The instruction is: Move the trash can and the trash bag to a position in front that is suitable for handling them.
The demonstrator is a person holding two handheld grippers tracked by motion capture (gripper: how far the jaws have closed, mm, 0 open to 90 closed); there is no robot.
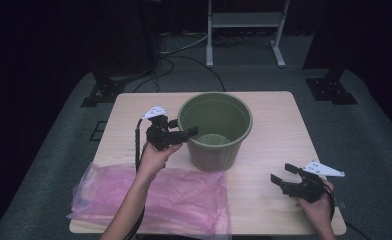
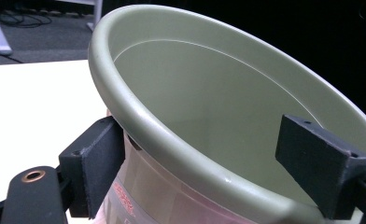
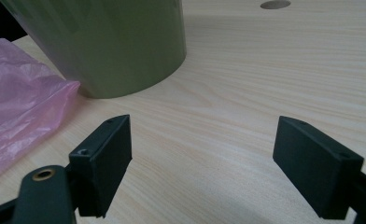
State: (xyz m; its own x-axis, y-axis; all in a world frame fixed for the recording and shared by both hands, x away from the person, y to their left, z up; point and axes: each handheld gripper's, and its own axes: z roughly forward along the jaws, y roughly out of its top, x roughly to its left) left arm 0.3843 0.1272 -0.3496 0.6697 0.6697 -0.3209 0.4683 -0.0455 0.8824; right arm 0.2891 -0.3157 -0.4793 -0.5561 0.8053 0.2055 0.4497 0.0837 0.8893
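An empty olive-green plastic pot (image 1: pixel 211 152) stands upright at the middle of the light wooden table (image 1: pixel 279 130). My left gripper (image 1: pixel 185 128) is open at the pot's left rim. In the left gripper view the pot rim (image 2: pixel 172 144) runs between the jaws, one outside the wall and one over the inside, with my left gripper (image 2: pixel 204 154) not clamped on it. My right gripper (image 1: pixel 282 173) is open low over the front right of the table, with bare wood between its jaws (image 3: pixel 202 149). The pot (image 3: pixel 111 42) stands beyond it to the left.
A crumpled pink plastic bag (image 1: pixel 149 192) lies flat along the table's front left, reaching the pot's base (image 3: pixel 17 98). A small hole (image 3: pixel 275 4) is in the tabletop. On the floor behind are a white frame (image 1: pixel 244 30), black stand feet (image 1: pixel 101 92) and cables.
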